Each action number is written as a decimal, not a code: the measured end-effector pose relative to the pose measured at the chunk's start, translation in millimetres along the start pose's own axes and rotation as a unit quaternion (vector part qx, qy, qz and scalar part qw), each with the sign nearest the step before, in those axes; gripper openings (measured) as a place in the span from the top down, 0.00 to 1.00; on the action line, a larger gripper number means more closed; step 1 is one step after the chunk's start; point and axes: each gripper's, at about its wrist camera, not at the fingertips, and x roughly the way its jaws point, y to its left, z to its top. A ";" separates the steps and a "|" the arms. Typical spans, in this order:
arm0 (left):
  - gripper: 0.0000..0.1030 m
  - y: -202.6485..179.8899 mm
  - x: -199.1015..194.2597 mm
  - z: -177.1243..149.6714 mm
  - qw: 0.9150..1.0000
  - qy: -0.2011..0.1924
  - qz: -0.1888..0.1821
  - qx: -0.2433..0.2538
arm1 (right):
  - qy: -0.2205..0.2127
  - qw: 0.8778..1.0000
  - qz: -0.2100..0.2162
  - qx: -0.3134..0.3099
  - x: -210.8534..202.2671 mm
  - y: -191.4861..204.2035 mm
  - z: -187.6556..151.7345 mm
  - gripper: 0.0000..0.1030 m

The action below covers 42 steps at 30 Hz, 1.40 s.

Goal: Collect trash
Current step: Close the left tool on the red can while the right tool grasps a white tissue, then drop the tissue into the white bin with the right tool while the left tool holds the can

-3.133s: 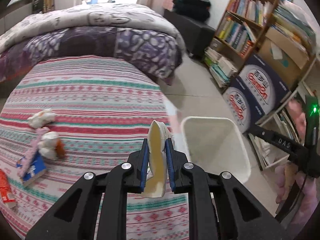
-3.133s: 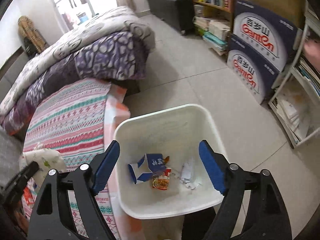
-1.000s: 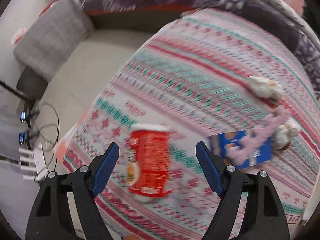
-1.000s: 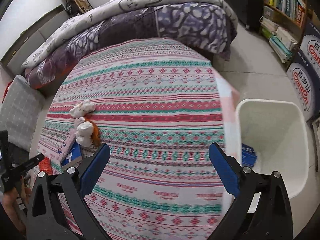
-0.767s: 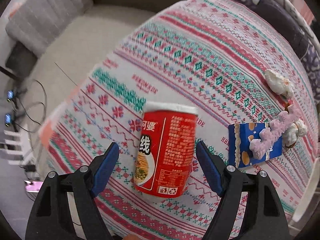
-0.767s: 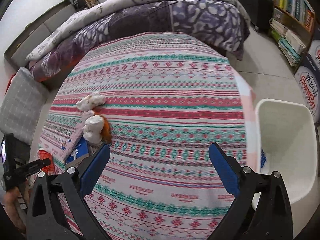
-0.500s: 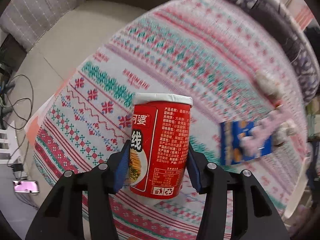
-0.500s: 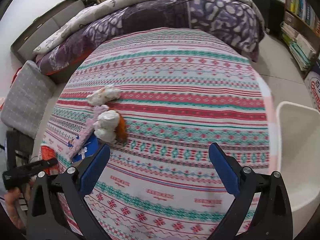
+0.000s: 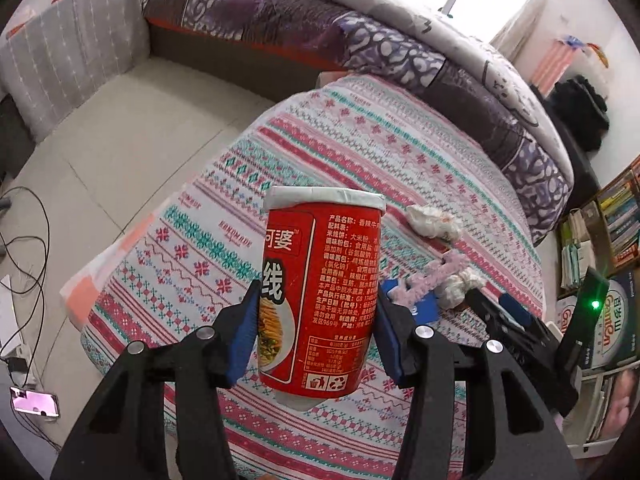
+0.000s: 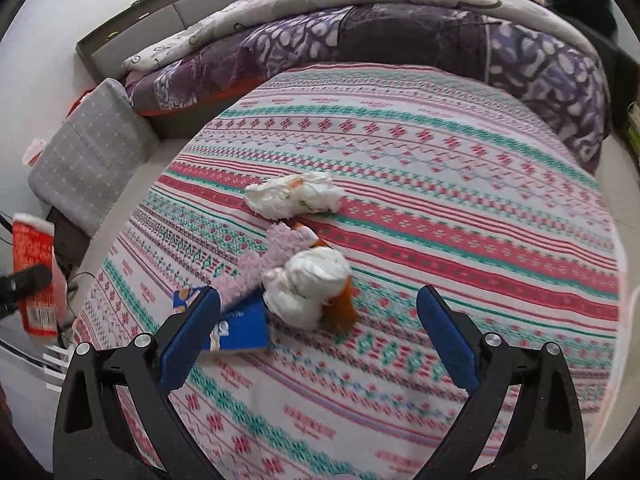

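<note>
The patterned worktop cloth (image 10: pixel 440 184) reads "HOMEMADE" in small red letters. Lifted clear above it, the red noodle cup (image 9: pixel 320 300), printed with Chinese text and recycling marks, is clamped upright in the left gripper (image 9: pixel 316 334), whose fingers have just closed on its sides. The right gripper (image 10: pixel 318 336) tilts down with fingers wide apart over a blue packet (image 10: pixel 240 330) and crumpled tissue (image 10: pixel 304 286).

Two wrist fisheye views, each angled steeply down over the striped cloth (image 9: pixel 400 160).

Left view looks along its fingers close onto a held cup (image 9: pixel 320 300), the bed (image 9: pixel 360 40) at 12 o'clock. Right view looks from nearby toward the bed at 12 o'clock. Both share the cloth, the cup (image 10: pixel 34 276), the tissues (image 10: pixel 294 199) and the blue pack (image 10: pixel 240 326).
</note>
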 end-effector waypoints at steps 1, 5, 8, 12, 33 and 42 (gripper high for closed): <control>0.50 1.2 2.3 -0.6 1.000 0.003 0.003 -0.002 | 0.001 1.000 0.004 0.000 4.4 2.6 1.1 0.09; 0.50 8.1 9.1 4.9 1.000 0.005 0.005 -0.003 | 0.019 1.000 0.016 0.006 18.2 6.9 3.5 0.42; 0.50 8.1 7.8 3.7 1.000 0.004 0.006 0.001 | 0.028 0.999 0.025 0.020 21.8 2.8 1.5 0.73; 0.50 10.2 5.4 4.2 1.000 -0.001 0.004 -0.006 | 0.013 0.999 0.030 0.034 8.9 2.3 0.3 0.76; 0.50 -34.5 -4.4 -1.2 0.998 -0.050 0.016 0.046 | -0.082 0.996 0.022 -0.007 -95.4 3.9 -3.4 0.77; 0.50 -70.7 -1.6 -12.5 0.996 -0.053 0.005 0.078 | -0.101 0.994 -0.019 0.023 -133.4 -43.1 -11.2 0.77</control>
